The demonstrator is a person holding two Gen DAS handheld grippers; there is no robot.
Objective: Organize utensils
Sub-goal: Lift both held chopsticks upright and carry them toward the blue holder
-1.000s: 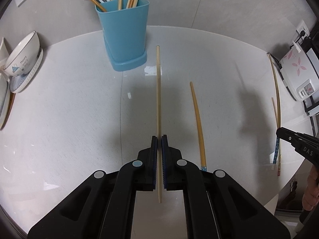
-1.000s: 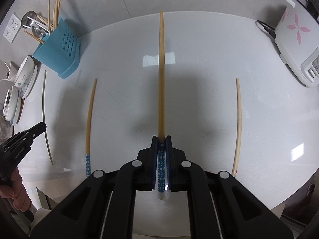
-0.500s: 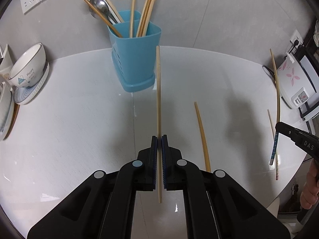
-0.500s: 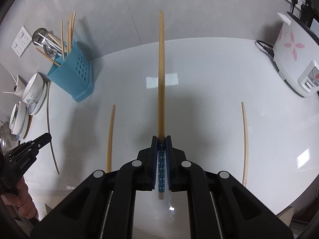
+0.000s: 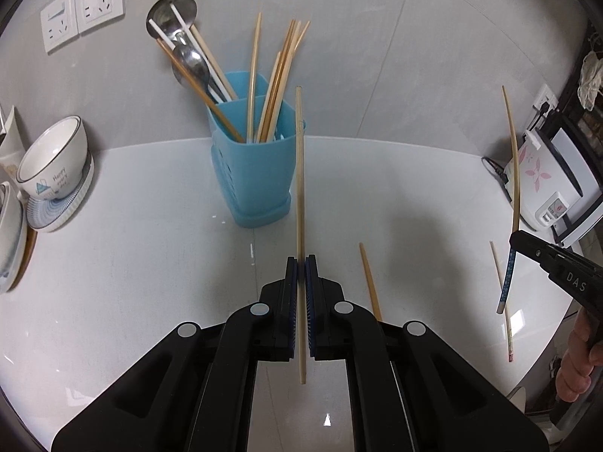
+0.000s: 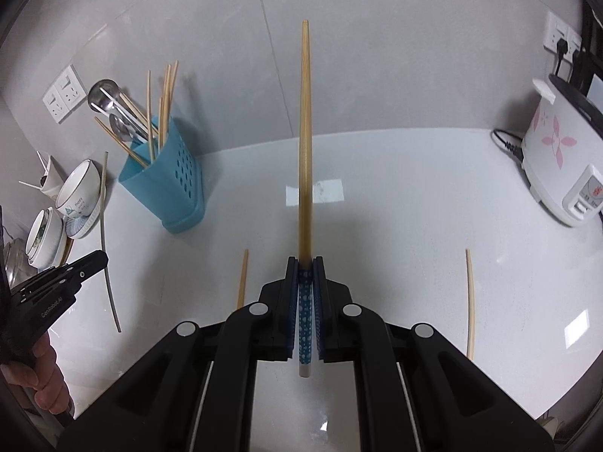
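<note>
My left gripper is shut on a thin pale chopstick, held above the table; its tip lies beside the right rim of the blue utensil holder. The holder carries several chopsticks and metal spoons. My right gripper is shut on a wooden chopstick with a blue patterned end, pointing up at the wall. The right gripper also shows in the left wrist view, and the left gripper in the right wrist view. Two loose chopsticks lie on the white table.
Stacked bowls and plates stand at the table's left edge. A white rice cooker with its cord stands at the right. Wall sockets are behind the holder. The blue holder also shows in the right wrist view.
Both grippers have risen and tilted up with their chopsticks. The left one's chopstick tip now lies level with the holder's rim; the right one's chopstick now points at the wall.
</note>
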